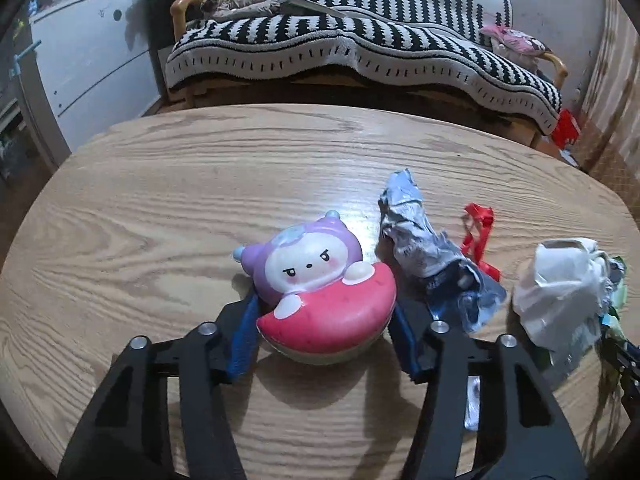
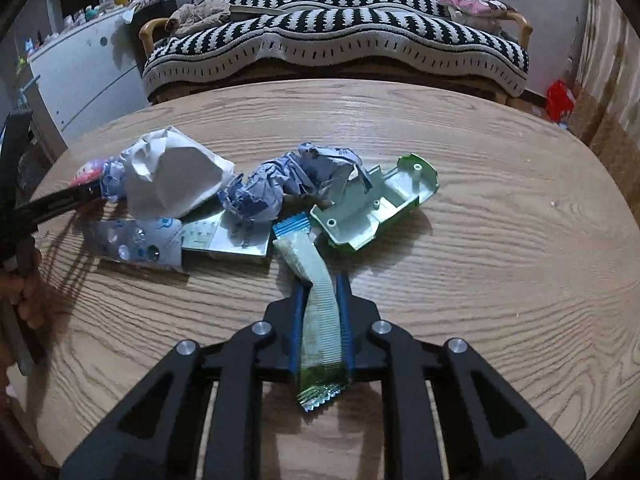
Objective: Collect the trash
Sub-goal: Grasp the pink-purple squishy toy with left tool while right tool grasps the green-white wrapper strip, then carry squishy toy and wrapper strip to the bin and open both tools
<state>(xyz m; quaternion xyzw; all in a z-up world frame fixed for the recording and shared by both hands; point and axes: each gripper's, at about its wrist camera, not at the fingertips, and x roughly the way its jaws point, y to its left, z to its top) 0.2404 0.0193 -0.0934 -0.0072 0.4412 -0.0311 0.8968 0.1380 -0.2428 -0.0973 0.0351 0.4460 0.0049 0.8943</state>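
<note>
dim indoor light | glare patch on tabletop (image 1: 352, 216) | soft shadows | fisheye bending, dark corners | left edge blurred

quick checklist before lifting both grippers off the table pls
1. Right gripper shut on the green wrapper: ok.
2. Left gripper pads against the toy: ok, both pads sit against its sides.
3. Is the toy trash: cannot tell.
4. Wrapper free of the pile: not ok, its far end touches the green plastic shell.
5. Remaining trash, such as the crumpled paper, on the table: ok.
</note>
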